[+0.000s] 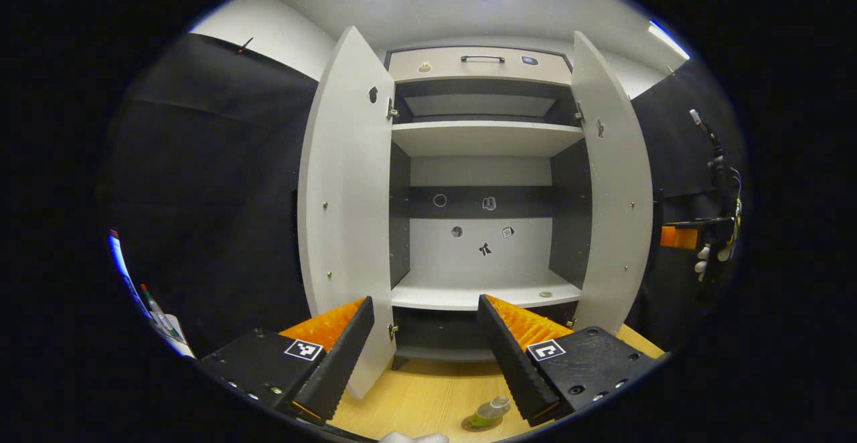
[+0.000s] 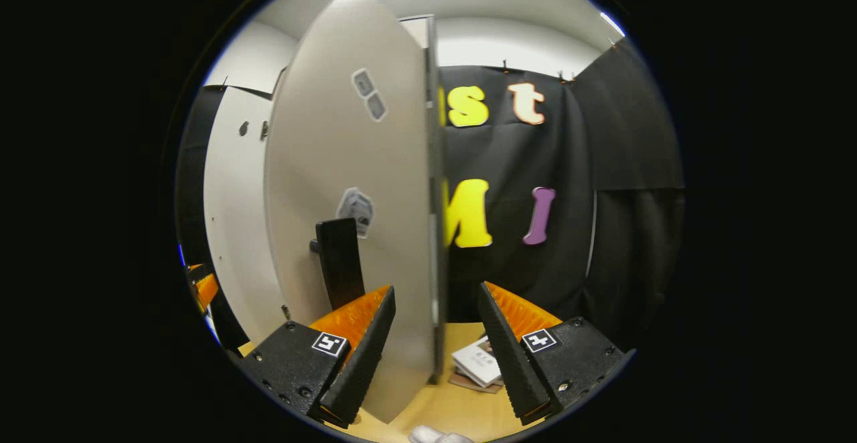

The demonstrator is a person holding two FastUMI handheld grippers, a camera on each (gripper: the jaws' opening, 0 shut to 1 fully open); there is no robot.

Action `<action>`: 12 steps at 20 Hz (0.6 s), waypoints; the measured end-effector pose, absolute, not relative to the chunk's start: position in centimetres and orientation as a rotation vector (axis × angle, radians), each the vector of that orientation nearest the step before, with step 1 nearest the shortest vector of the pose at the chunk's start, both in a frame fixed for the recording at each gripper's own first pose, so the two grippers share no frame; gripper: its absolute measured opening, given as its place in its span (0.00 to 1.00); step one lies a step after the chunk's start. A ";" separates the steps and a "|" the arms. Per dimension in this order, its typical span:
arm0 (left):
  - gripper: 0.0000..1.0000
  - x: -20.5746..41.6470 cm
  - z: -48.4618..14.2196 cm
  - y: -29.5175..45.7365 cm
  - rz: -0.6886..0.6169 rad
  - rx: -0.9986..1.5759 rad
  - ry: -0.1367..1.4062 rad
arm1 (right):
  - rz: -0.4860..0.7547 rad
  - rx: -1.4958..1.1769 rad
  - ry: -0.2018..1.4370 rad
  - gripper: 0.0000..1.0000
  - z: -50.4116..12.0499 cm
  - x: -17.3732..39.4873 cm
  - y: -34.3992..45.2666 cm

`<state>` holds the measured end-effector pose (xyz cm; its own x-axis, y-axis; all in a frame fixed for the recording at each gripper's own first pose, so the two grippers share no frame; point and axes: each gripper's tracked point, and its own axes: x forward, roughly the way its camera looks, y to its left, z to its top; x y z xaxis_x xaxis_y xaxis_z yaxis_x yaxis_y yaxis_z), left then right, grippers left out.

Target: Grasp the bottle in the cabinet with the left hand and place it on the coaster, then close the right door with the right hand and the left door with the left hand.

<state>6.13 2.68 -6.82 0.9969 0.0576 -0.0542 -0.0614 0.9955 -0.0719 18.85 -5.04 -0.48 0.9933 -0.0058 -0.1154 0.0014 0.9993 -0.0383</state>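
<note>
Black cloth hangs on both sides of the booth, and a pale wooden table point(image 1: 428, 396) runs under the white cabinet point(image 1: 479, 138) straight ahead of your left gripper point(image 1: 423, 356). Both doors stand wide: the left door point(image 1: 345, 209) rises just beyond that gripper's left finger, the right door point(image 1: 616, 195) off past its right finger. Your left gripper's fingers are spread apart with nothing between them. Low between them, close to the right finger, the bottle point(image 1: 491, 411) sits on the coaster point(image 1: 473, 424) on the table. Far off to the right you can see the other gripper point(image 1: 679, 237) and a gloved hand point(image 1: 702, 262) by the right door's outer side.

Your right gripper point(image 2: 435, 352) is also spread wide, and the right door's point(image 2: 348, 162) free edge stands between its fingers; I cannot tell whether either finger touches it. A dark handle point(image 2: 340, 262) juts from the door face above the left finger. Some booklets point(image 2: 477, 363) lie on the table beyond the right finger.
</note>
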 end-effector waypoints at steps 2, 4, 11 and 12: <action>0.95 5.5 -6.8 3.8 0.068 -0.069 0.051 | 0.022 -0.059 0.109 0.78 -0.6 19.6 -2.8; 0.95 5.1 -6.7 4.6 0.071 -0.067 0.048 | 0.083 -0.051 0.115 0.78 -0.7 20.0 0.0; 0.95 5.0 -6.7 7.5 0.062 -0.069 0.045 | 0.169 -0.076 0.100 0.79 -0.4 18.6 5.9; 0.95 5.0 -6.8 8.0 0.058 -0.071 0.043 | 0.165 -0.081 0.101 0.79 -0.5 18.3 6.2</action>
